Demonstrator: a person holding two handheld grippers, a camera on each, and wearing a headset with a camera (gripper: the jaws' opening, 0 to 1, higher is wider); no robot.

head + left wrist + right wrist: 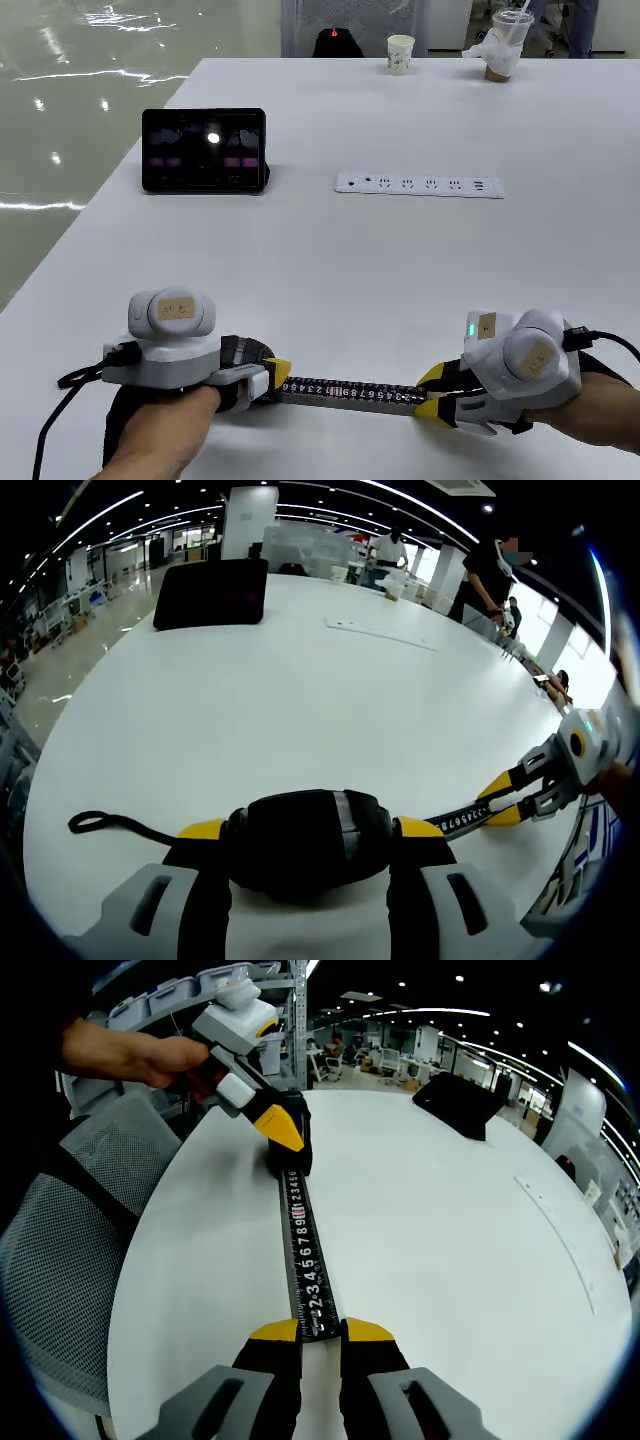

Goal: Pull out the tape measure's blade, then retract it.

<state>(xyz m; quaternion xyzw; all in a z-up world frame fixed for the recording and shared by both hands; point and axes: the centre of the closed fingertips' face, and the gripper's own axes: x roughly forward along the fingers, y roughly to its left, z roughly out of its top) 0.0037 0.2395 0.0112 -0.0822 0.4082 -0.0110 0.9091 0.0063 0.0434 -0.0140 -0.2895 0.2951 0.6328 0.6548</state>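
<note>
My left gripper [268, 378] is shut on the black tape measure case [250, 362] at the near left of the white table [330, 280]. In the left gripper view the case [308, 838] sits between the yellow-tipped jaws. The black numbered blade [350, 392] stretches a short way to the right, low over the tabletop. My right gripper [432, 393] is shut on the blade's end. In the right gripper view the blade [303, 1250] runs from the right gripper [321, 1330] straight away to the case [296, 1140], held by the left gripper [285, 1128].
A dark tablet [204, 150] stands at the far left and a white power strip [418, 185] lies mid-table. A paper cup [400, 53] and a drink cup [505, 45] stand at the far edge. A grey mesh chair [70, 1220] is beside the table.
</note>
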